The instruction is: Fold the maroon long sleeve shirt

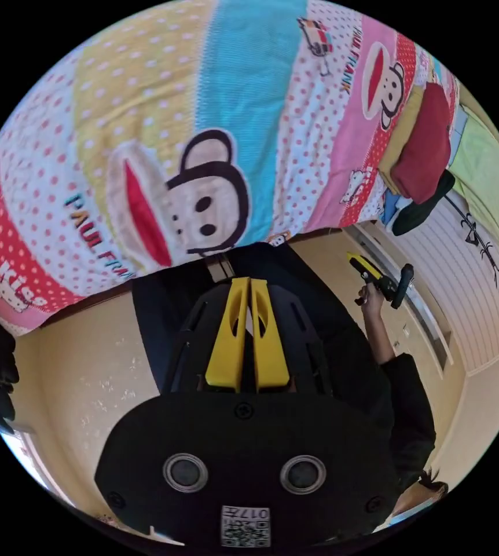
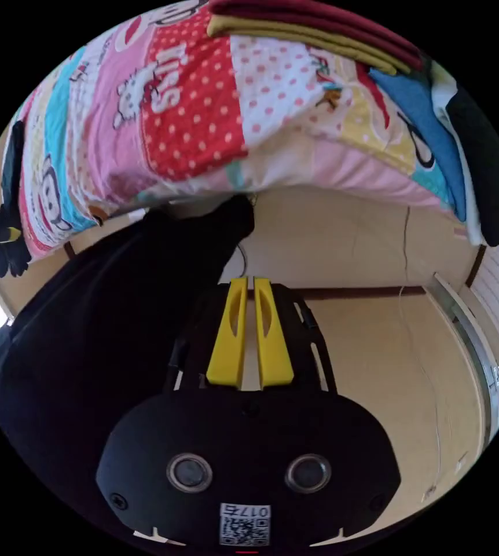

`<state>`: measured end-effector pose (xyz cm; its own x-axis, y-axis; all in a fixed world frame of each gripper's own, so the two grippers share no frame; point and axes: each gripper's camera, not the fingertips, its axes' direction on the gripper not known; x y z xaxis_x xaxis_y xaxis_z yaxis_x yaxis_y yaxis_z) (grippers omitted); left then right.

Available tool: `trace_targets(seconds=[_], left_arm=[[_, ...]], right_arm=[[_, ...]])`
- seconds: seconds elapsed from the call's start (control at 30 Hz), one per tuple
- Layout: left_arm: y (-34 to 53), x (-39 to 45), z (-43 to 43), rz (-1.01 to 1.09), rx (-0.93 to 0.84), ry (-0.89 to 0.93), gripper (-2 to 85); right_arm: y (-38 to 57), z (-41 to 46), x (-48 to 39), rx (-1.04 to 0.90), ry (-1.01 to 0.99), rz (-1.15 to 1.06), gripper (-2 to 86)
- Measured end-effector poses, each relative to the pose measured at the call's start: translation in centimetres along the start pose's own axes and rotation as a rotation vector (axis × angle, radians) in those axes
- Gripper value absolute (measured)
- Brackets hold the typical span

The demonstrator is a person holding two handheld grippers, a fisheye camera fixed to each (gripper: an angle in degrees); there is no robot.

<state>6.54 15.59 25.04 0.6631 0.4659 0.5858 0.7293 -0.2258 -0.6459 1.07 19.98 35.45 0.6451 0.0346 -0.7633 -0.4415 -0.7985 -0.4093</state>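
Observation:
The maroon shirt (image 1: 426,142) lies folded on top of a yellow folded garment (image 1: 401,136) at the far end of the bed; in the right gripper view the maroon shirt (image 2: 319,20) tops the same stack at the upper edge. My left gripper (image 1: 249,282) hangs off the bed's edge, over the person's dark clothing, jaws closed together with nothing between them. My right gripper (image 2: 247,281) is likewise shut and empty, held above the floor beside the bed. The right gripper (image 1: 360,262) also appears in the left gripper view, in the person's hand.
A colourful cartoon-print bedspread (image 1: 215,116) covers the bed. Blue cloth (image 2: 420,110) and a black garment (image 2: 487,174) lie next to the stack. A lime cloth (image 1: 484,174) is beyond it. Beige floor (image 2: 377,359) and a white ribbed wall panel (image 1: 475,289) border the bed.

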Motion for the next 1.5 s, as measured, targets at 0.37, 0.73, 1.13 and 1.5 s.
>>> trace_targets(seconds=[0.37, 0.73, 1.13, 1.5], left_arm=[[-2.8, 21.4, 15.6, 0.375, -0.12, -0.238, -1.0], [0.8, 16.9, 14.4, 0.233, 0.179, -0.167, -1.0], [10.0, 13.0, 9.2, 0.191, 0.763, 0.243, -1.0], [17.1, 6.3, 12.0, -0.084, 0.995, 0.323, -0.9]], right_arm=[[-2.7, -19.1, 10.8, 0.77, 0.059, 0.152, 8.2], [-7.2, -6.1, 24.8, 0.353, -0.729, 0.283, 8.1], [-5.6, -16.2, 10.7, 0.613, -1.226, -0.578, 3.2], [-2.0, -11.6, -11.9, 0.139, -0.768, -1.249, 2.6]])
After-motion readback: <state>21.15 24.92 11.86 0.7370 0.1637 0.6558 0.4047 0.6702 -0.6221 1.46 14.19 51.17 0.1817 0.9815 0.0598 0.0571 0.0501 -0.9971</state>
